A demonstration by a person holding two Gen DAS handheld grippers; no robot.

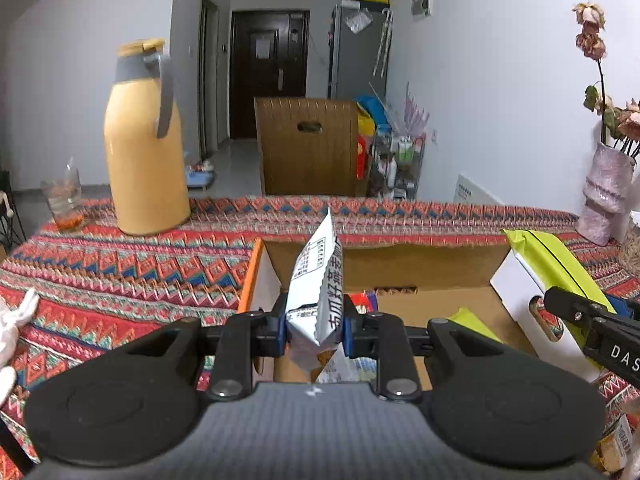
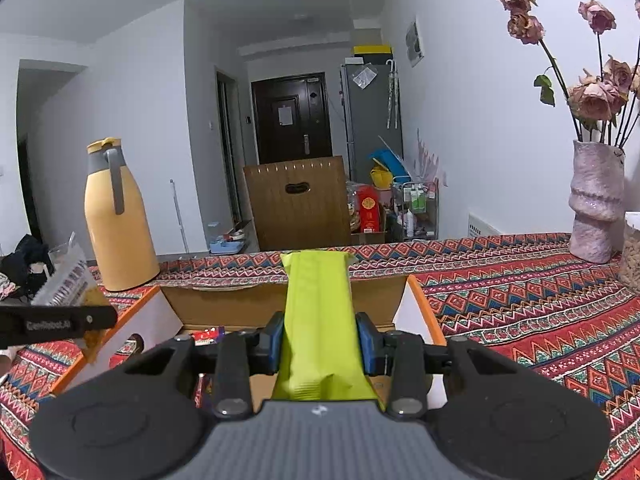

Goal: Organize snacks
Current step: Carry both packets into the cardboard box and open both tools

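Observation:
My left gripper [image 1: 315, 326] is shut on a white snack packet [image 1: 316, 276] with black print, held upright over the open cardboard box [image 1: 400, 262]. My right gripper [image 2: 319, 346] is shut on a lime-green snack pack [image 2: 318, 308], held above the same box [image 2: 224, 304]. The green pack also shows at the right of the left wrist view [image 1: 556, 260], and the white packet at the left of the right wrist view [image 2: 68, 280]. Colourful snack packs [image 1: 366, 300] lie inside the box.
A yellow thermos [image 1: 142, 148] and a plastic bottle [image 1: 64, 196] stand at the table's far left. A pink vase of dried roses [image 2: 596, 200] stands at the far right. The table has a patterned red cloth [image 2: 520, 300]. A brown chair back [image 1: 308, 146] stands beyond.

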